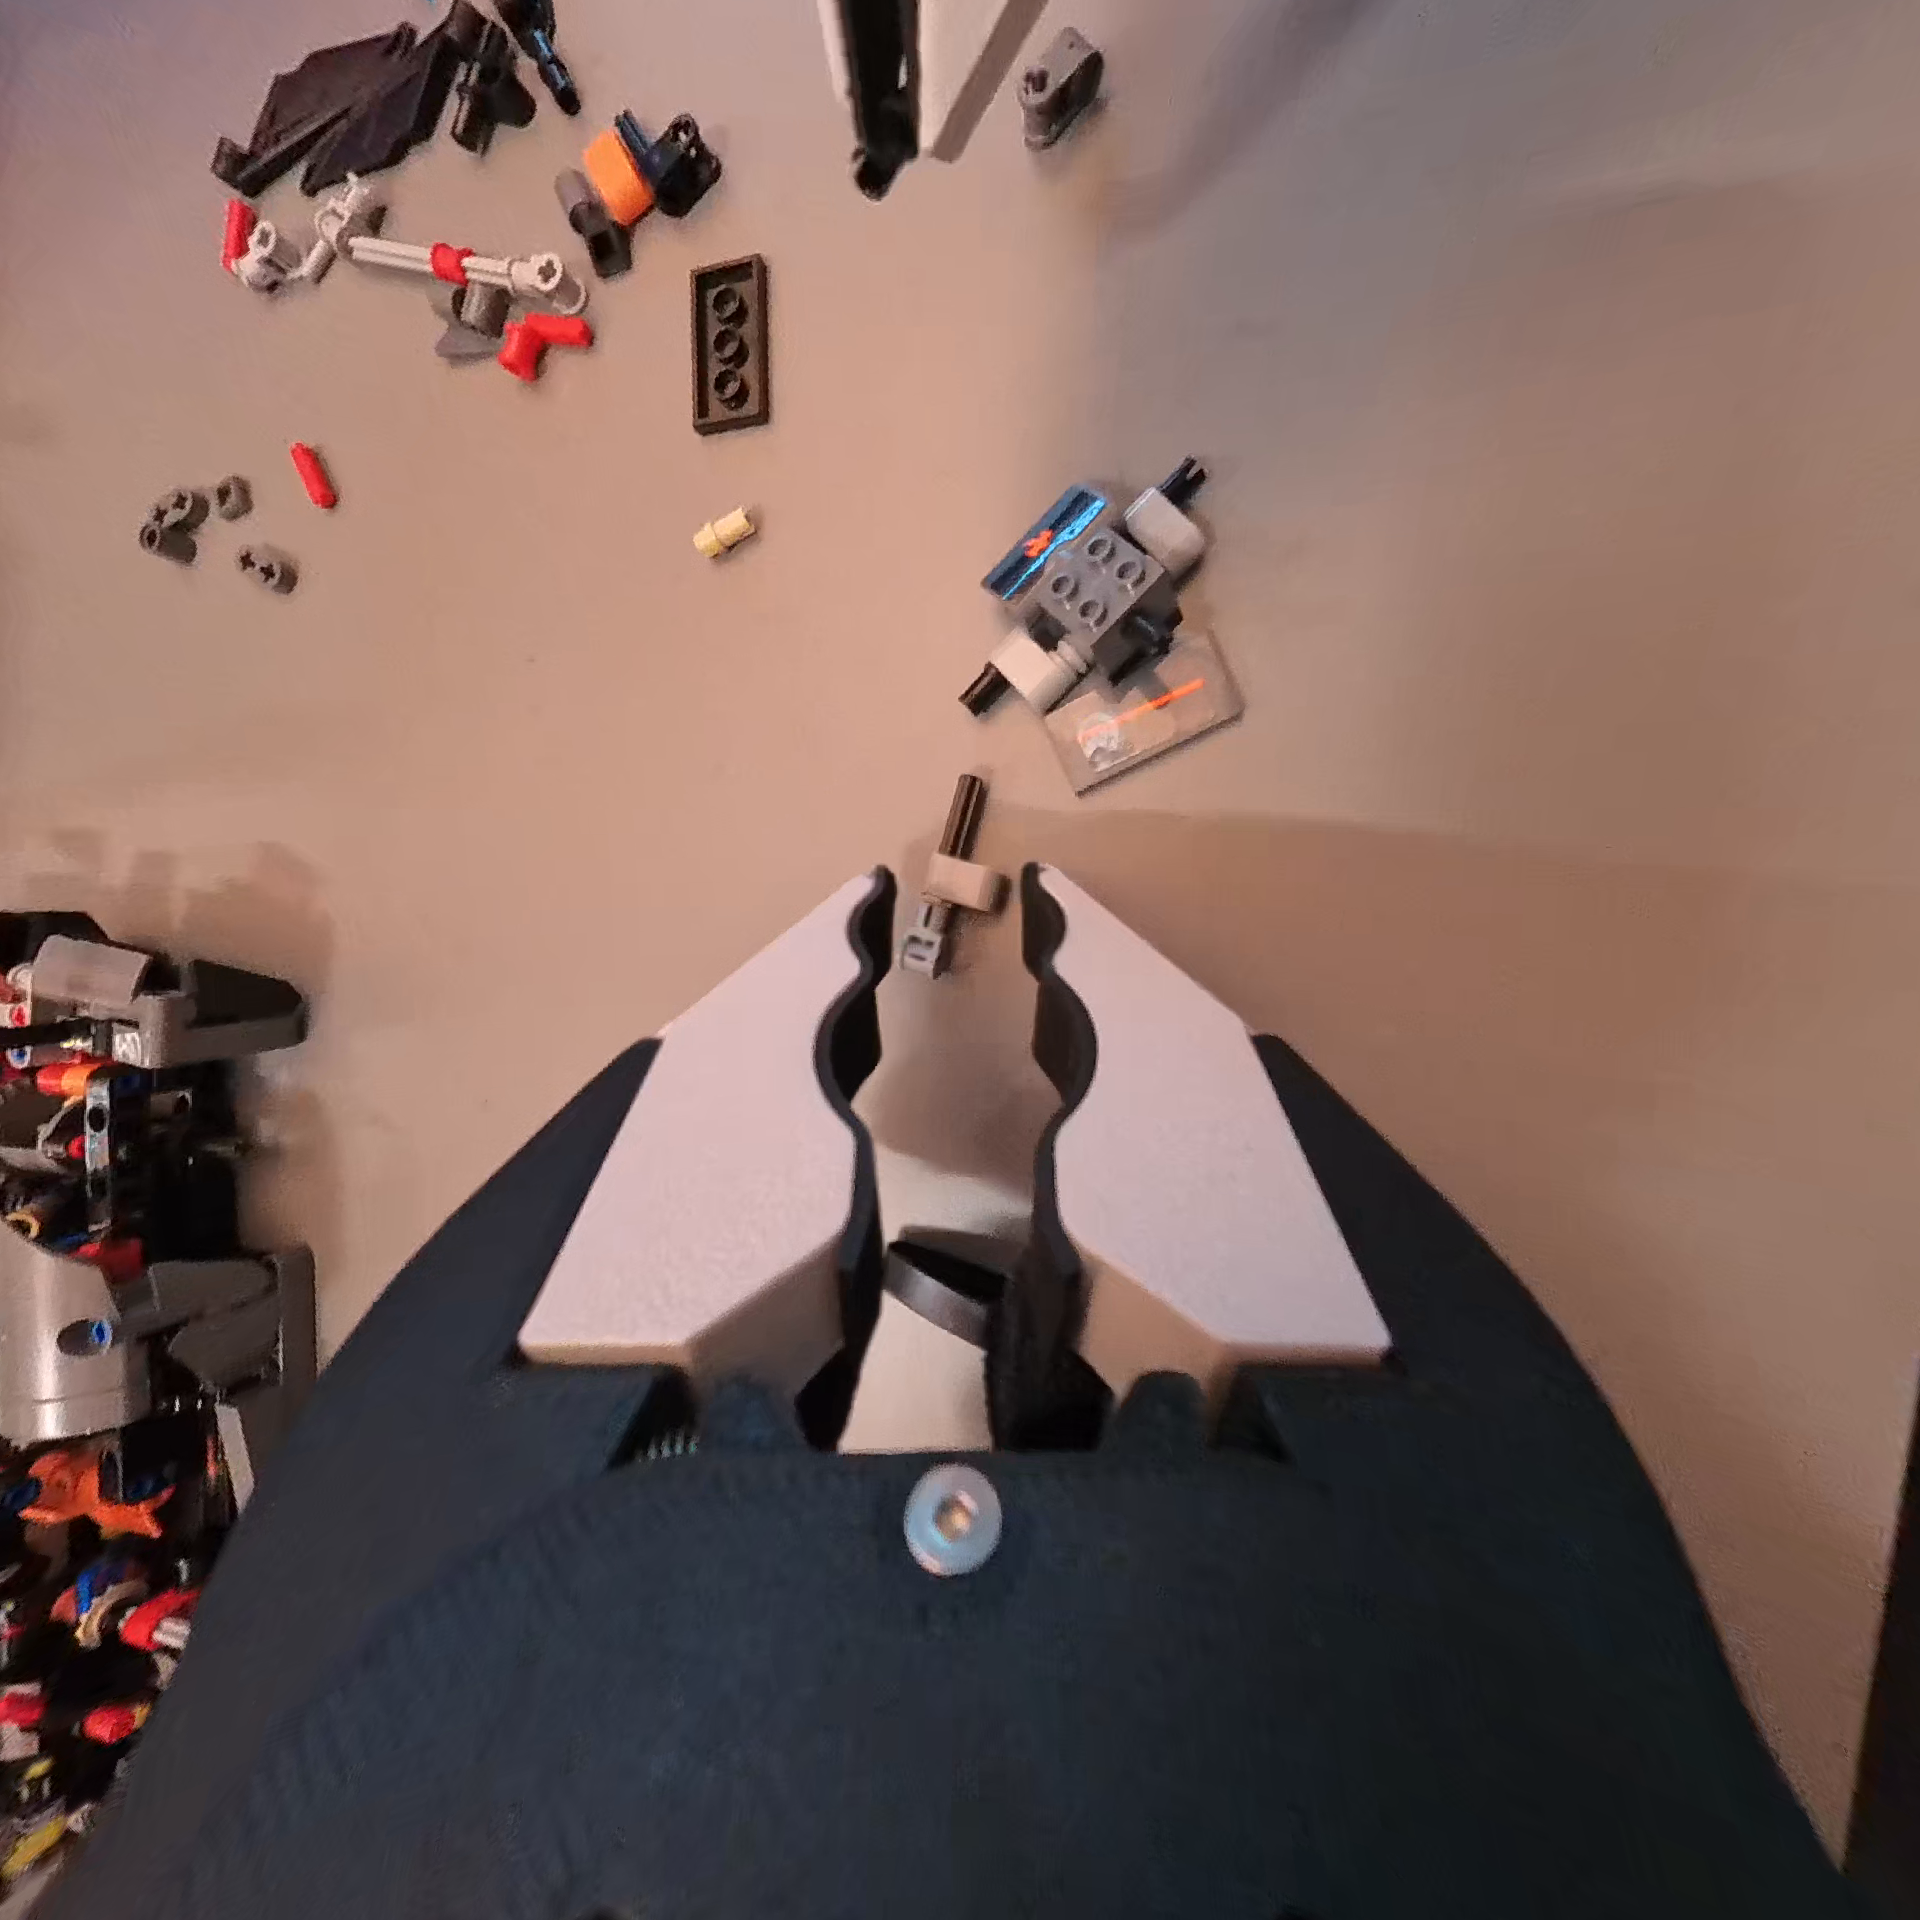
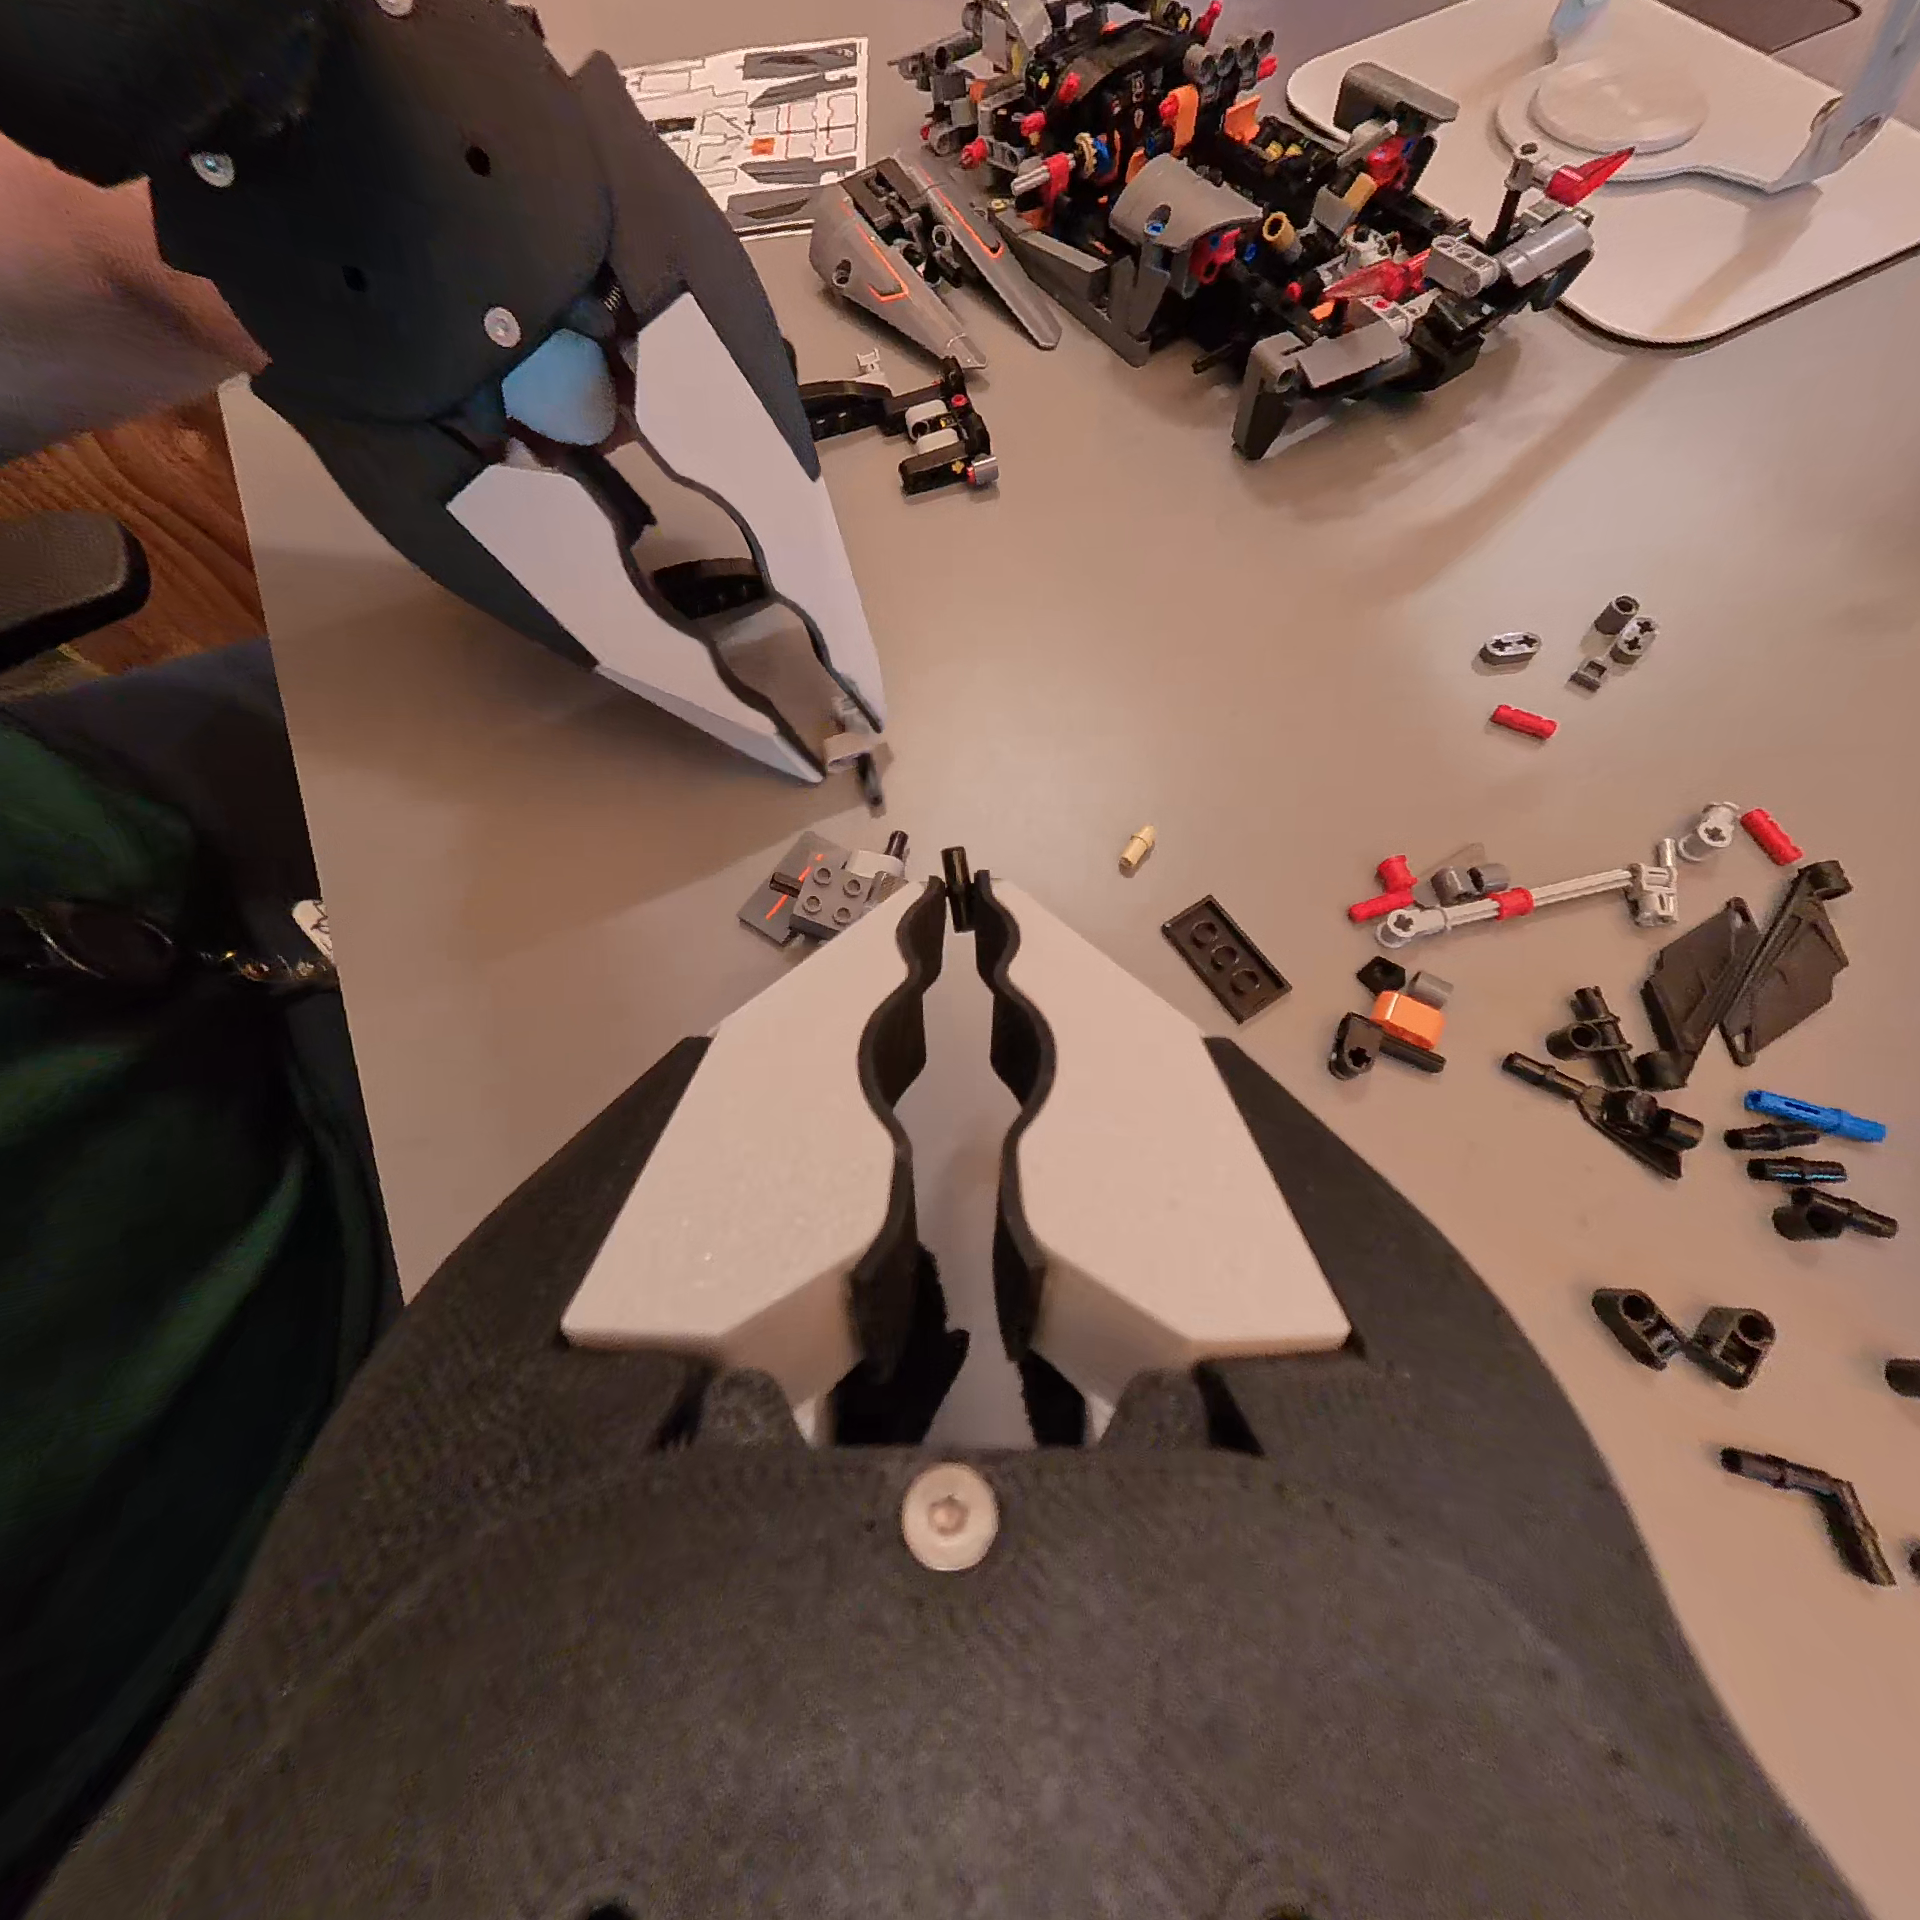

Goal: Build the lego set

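Observation:
My left gripper [image 1: 956, 878] is open, tips down at the table. A small grey connector on a black axle [image 1: 951, 894] lies between its fingertips, with a gap on each side. The right wrist view shows the left gripper [image 2: 854, 746] and that piece [image 2: 847, 743] at upper left. My right gripper [image 2: 956, 883] is shut on a short black pin [image 2: 954, 888], held upright at the tips. Just ahead sits a small sub-assembly [image 2: 831, 888]: a grey studded brick on a dark plate, also in the left wrist view [image 1: 1101, 603]. The large car model [image 2: 1195, 208] stands at the back.
Loose parts lie scattered to the right: a black plate [image 2: 1226, 961], a tan pin [image 2: 1138, 847], a grey-and-red axle assembly [image 2: 1527, 894], several black connectors [image 2: 1621, 1112]. A sticker sheet [image 2: 769, 114] lies at the back. The table edge [image 2: 301, 831] runs along the left. The left gripper's tips are roughly 10 cm from the right gripper's. The left tips stand about 20 cm off the large car model [image 2: 1195, 208]. Look for it in the left wrist view [image 1: 38, 1310] too.

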Demonstrator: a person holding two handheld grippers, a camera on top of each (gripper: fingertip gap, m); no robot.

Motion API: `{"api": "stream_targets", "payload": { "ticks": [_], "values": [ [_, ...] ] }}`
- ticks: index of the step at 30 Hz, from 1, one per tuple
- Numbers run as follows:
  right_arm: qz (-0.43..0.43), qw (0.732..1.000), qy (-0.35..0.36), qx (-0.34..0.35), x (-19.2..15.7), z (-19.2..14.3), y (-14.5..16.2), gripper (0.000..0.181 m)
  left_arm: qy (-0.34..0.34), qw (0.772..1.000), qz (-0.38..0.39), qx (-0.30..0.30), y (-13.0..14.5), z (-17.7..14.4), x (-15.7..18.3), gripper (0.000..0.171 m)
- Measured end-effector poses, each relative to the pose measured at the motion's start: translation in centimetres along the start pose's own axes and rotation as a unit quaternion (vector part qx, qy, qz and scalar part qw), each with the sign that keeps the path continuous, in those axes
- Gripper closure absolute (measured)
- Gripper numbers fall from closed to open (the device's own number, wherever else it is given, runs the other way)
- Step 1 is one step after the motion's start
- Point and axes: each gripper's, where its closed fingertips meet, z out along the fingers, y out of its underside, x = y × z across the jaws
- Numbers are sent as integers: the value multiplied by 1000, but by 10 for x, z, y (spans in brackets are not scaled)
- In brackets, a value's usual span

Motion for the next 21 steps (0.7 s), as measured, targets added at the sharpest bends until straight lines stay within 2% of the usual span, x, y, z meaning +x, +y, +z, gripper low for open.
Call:
{"api": "stream_targets", "payload": {
  "ticks": [2, 7, 12, 16, 21],
  "values": [
    [-4, 1000, -5, -1, -1, 2, 1, 179, 2, 1000, 5, 2, 0, 2, 0, 158],
    [-28, 999, -24, -5, -10, 11, -1, 179, -1, 1000, 10, 13, 0, 1, -2, 158],
    [-83, 996, -40, -5, -28, 28, -11, 179, -26, 999, 1, 41, -4, -12, -10, 159],
    [-127, 990, -51, -36, -40, 50, -13, 179, -36, 998, 0, 48, 1, -23, -14, 159],
    [-129, 988, -58, -62, -41, 66, -11, 179, -41, 998, -20, 53, 11, -28, -20, 158]
  ]
}}
